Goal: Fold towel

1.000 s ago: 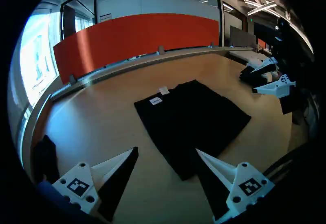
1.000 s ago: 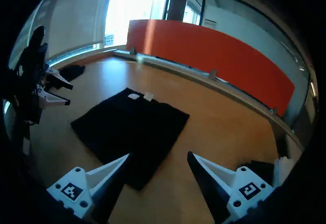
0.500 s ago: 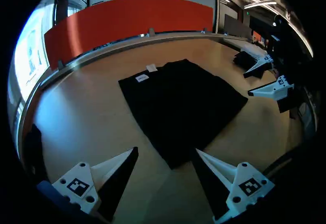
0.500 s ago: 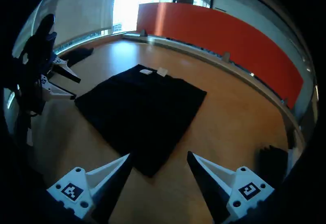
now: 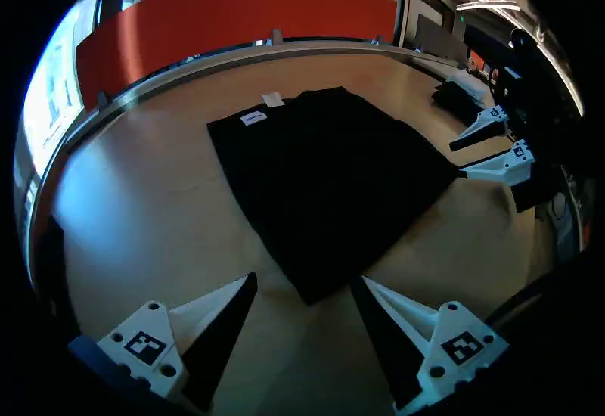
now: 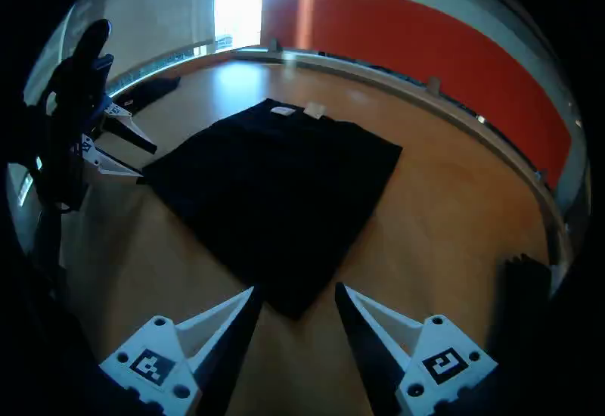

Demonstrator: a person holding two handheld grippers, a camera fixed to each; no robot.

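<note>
Black towel [image 5: 333, 174] lay spread flat on the wooden table [image 5: 128, 204] as one rough rectangle. The cloth was so dark that no hem, crease or layer could be made out, so I could not tell whether it was single or doubled. Two small white labels [image 5: 254, 117] sat at its far edge, too small to read. The person holding the tools was hard to see: a dark silhouette at the rim of each view, hands not separable from the tool bodies. A dark bundle [image 6: 529, 287] at the table's edge in the right gripper view was cut off by the rim, and what it was I could not say. Left gripper [image 5: 304, 284] pointed forward and down at the towel's near corner, fingers spread wide and holding nothing. The corner lay in the gap between the tips; contact with cloth or table could not be judged. Right gripper [image 6: 299, 289] was posed likewise at the neighbouring corner, fingers apart with a somewhat narrower gap and nothing pinched. Seen from the left gripper view, it came in from the far right, its lower fingertip just beside that corner. From the right gripper view, the left gripper reached in at the left edge the same way. An orange partition [image 5: 227, 15] ran behind the table's far edge.
</note>
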